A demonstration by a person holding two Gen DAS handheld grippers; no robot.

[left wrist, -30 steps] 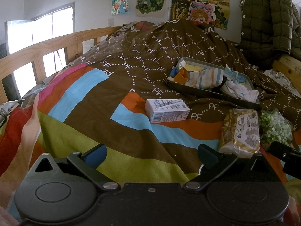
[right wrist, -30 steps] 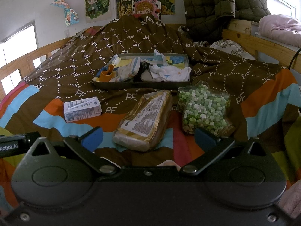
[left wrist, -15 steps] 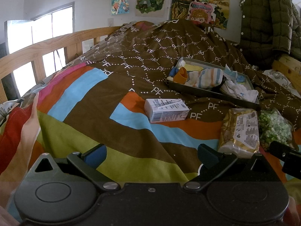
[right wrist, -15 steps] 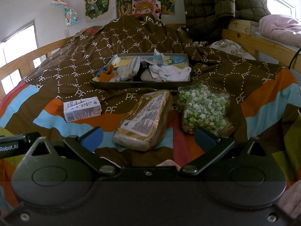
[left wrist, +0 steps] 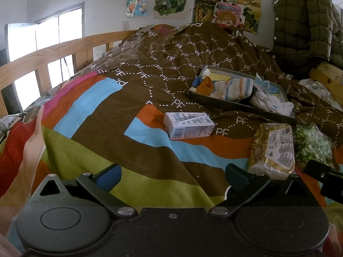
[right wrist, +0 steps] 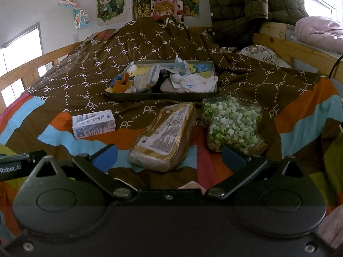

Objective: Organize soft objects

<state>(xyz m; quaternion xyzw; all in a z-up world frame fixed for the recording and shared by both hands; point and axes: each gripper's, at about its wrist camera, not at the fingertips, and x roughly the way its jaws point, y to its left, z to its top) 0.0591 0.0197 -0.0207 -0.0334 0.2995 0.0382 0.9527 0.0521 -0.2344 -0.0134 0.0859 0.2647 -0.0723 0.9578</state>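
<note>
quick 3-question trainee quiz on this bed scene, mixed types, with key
1. True or false: the small carton lies inside the tray.
2. Which lies between the carton and the bag of green stars? A) bread pack B) orange cup C) jacket
3. Fill in: both the left gripper and the right gripper are ____ and hold nothing.

Key: 1 false, it lies on the blanket; 2 A; 3 open.
</note>
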